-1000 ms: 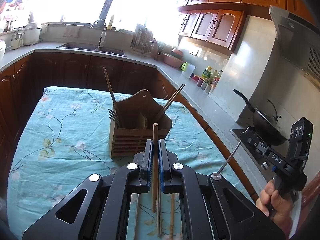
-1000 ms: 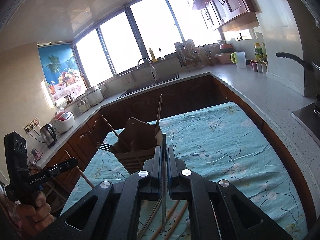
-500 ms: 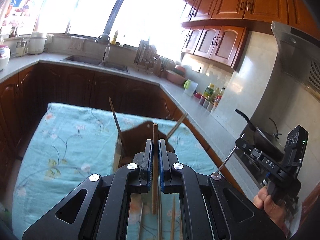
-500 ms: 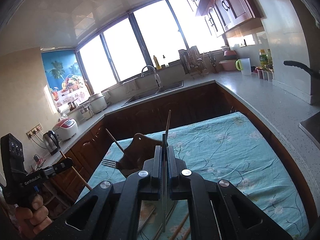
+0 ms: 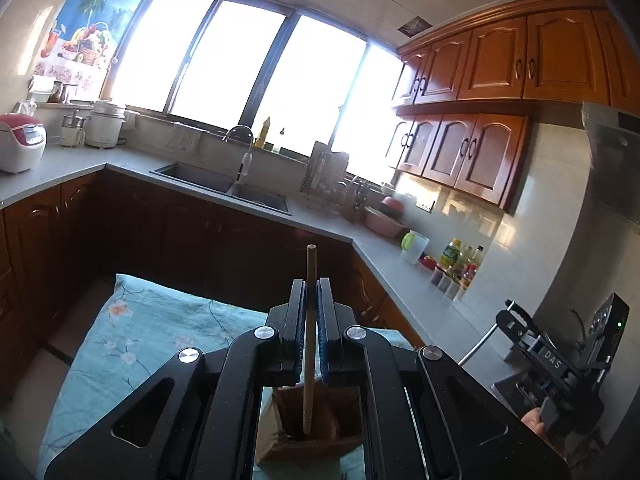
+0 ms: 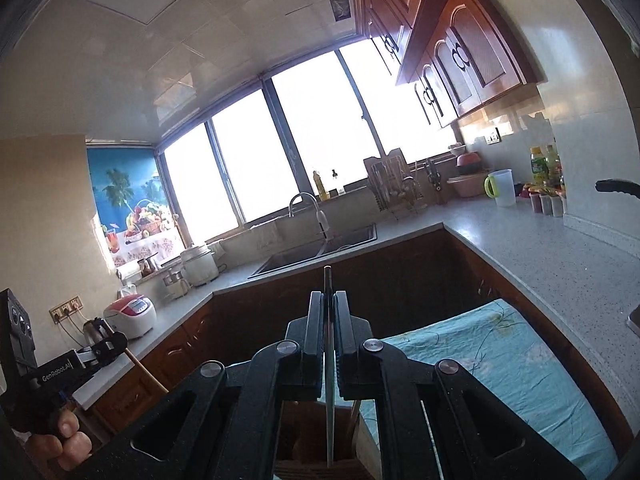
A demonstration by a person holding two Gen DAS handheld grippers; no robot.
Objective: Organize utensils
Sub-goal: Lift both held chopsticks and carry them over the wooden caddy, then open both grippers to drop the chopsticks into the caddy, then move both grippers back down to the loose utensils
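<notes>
- Left wrist view: left gripper [image 5: 311, 312] clamped on a wooden chopstick [image 5: 310, 332], held upright; top end sticks out above the jaws, lower end hangs over the wooden utensil holder [image 5: 312, 440] seen thru the gap below.
- Holder sits on the teal floral tablecloth [image 5: 132, 344].
- Same view, far right: the other gripper's body, white lettering "DAS" [image 5: 553, 360], green LED lit on its black module.
- Right wrist view: right gripper [image 6: 329, 320] shut on a thin metal utensil [image 6: 329, 380], edge-on, can't tell what kind; it runs vertically, lower end over the holder's opening.
- Far left in this view: left gripper's side w/ label "GenRobot.AI" [image 6: 57, 371], hand [image 6: 60, 440] on its grip, chopstick slanting out below.
- Bkgd: sink [image 6: 320, 246], rice cooker [image 6: 130, 316], bottles by wall w/ labels too small to read.
</notes>
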